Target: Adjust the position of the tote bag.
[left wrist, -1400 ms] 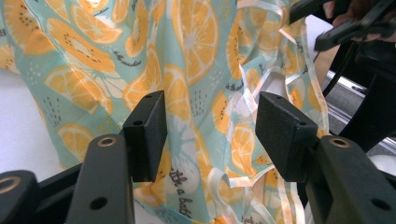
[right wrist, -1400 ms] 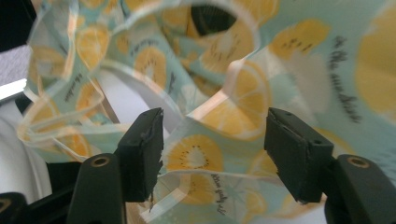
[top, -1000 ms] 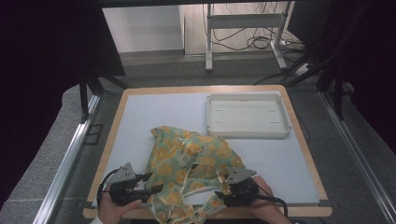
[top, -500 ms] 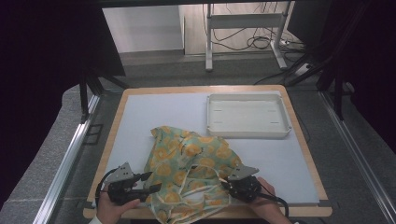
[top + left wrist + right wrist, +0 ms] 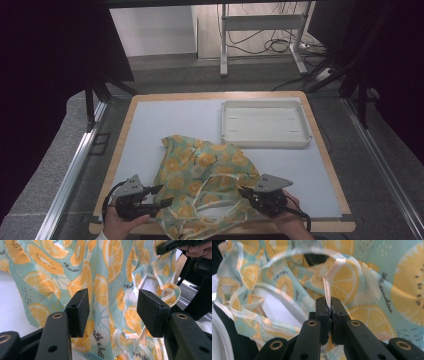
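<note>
Fabric printed with orange slices on pale teal — a thin, crumpled cloth garment edged with narrow cream ribbon ties — lies on the light blue mat, its long axis running from the mat's middle down to the near wooden edge. At its left the left gripper rests with jaws apart, cloth between but unpinched. Rightward, the right gripper, having just been closing, pinches a ribbon tie; beyond it sits a shallow white plastic tray.

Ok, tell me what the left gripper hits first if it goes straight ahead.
Most likely the cloth: the left gripper has its jaws open and apart from it, with the fabric right ahead, though depth is hard to judge.
</note>
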The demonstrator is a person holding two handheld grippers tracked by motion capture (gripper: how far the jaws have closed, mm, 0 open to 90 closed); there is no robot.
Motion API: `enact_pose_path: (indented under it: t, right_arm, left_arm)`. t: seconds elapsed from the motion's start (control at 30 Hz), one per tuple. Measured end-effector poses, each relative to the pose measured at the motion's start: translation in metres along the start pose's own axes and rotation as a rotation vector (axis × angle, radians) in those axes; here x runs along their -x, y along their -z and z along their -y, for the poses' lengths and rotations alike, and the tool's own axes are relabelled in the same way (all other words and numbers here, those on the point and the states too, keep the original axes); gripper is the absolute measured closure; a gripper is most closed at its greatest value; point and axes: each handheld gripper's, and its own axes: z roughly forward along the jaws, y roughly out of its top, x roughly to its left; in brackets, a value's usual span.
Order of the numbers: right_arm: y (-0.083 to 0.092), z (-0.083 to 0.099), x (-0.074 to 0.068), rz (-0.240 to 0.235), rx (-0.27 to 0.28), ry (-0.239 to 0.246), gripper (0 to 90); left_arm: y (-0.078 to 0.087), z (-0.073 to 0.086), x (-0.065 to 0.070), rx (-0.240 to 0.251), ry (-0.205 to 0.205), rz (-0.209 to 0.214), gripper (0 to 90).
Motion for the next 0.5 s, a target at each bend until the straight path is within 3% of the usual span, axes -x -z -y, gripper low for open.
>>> enact_pose_path:
  t: [0.27,0.4,0.5]
  right_arm:
    - [0.009,-0.009,0.002,-0.004,0.077,-0.022,86.4]
    - [0.008,-0.012,0.002,-0.005,0.077,-0.018,86.4]
    - [0.005,-0.013,0.002,-0.006,0.069,-0.019,86.4]
  left_arm:
    - [0.011,-0.003,0.005,0.026,-0.008,-0.024,43.1]
    - [0.021,-0.004,0.015,0.039,-0.037,-0.048,43.0]
    - [0.022,-0.005,0.025,0.025,-0.056,-0.03,43.1]
